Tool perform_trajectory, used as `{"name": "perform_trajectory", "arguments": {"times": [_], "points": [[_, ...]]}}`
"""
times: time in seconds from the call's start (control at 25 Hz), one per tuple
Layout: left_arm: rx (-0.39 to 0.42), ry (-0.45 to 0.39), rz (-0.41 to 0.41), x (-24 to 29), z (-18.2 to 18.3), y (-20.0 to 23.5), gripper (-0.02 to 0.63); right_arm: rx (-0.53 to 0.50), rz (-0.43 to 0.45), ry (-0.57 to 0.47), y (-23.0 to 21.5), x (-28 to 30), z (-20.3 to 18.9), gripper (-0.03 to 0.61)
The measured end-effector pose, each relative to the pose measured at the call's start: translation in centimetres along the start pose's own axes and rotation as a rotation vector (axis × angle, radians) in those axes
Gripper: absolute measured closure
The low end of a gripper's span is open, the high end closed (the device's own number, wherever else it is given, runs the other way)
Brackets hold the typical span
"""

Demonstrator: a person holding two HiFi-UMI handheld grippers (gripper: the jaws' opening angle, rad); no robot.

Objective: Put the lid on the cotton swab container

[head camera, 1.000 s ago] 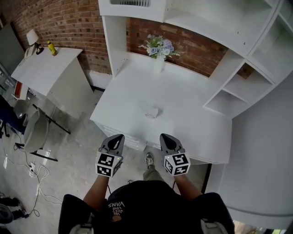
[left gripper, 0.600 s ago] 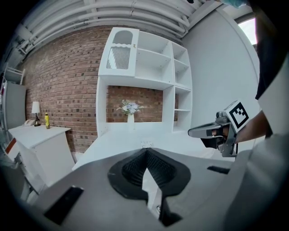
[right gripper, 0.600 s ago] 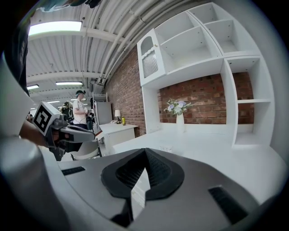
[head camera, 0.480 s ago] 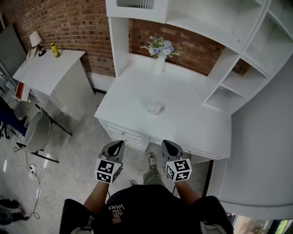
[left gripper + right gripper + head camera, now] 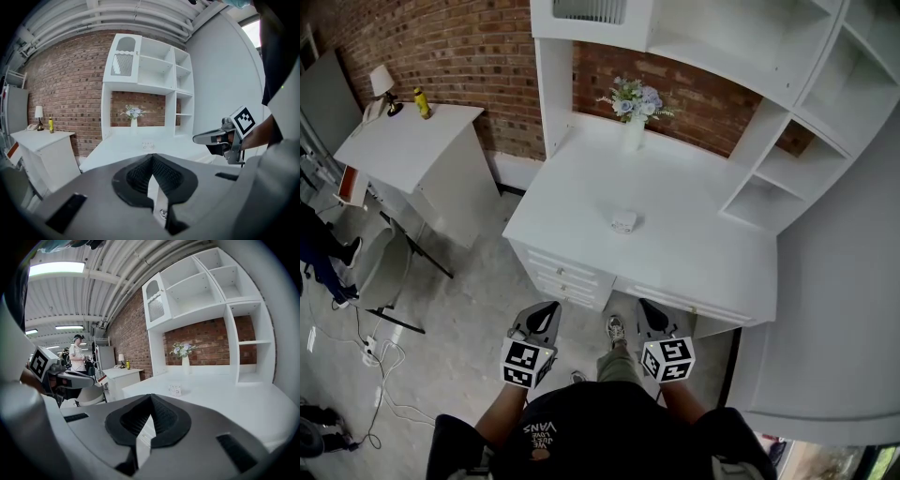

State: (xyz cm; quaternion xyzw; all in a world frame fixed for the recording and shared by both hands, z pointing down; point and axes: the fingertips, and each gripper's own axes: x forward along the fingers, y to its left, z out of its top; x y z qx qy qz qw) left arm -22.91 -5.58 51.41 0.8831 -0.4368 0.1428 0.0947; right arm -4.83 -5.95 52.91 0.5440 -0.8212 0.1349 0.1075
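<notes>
Person stands in front of white desk, both grippers closed and empty
White desk (image 5: pixel 694 244) with shelf unit (image 5: pixel 750 56) fills centre and right of head view, brick wall (image 5: pixel 459 47) behind; smaller side table (image 5: pixel 403 150) at upper left; left gripper (image 5: pixel 546 314) and right gripper (image 5: pixel 651 312) side by side at bottom centre, over the floor just off the desk's front edge, each with jaws pressed together and nothing between; flower vase (image 5: pixel 634 131) at the back of the desk; cotton swab container (image 5: pixel 624 221) in mid desk, centre of frame, well apart from both grippers, too small to tell if its lid is on
</notes>
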Motion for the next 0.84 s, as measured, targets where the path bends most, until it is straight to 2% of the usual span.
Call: {"name": "perform_trajectory", "arguments": {"times": [0.44, 0.84], "points": [[-0.026, -0.013, 0.015, -1.6, -0.6, -0.4, 0.609, -0.016, 0.010, 0.022, 1.0, -1.0, -0.6, 0.578], [-0.024, -0.004, 0.012, -0.8, -0.6, -0.4, 0.609, -0.020, 0.016, 0.015, 0.5, -0.3, 0.1, 0.578]]}}
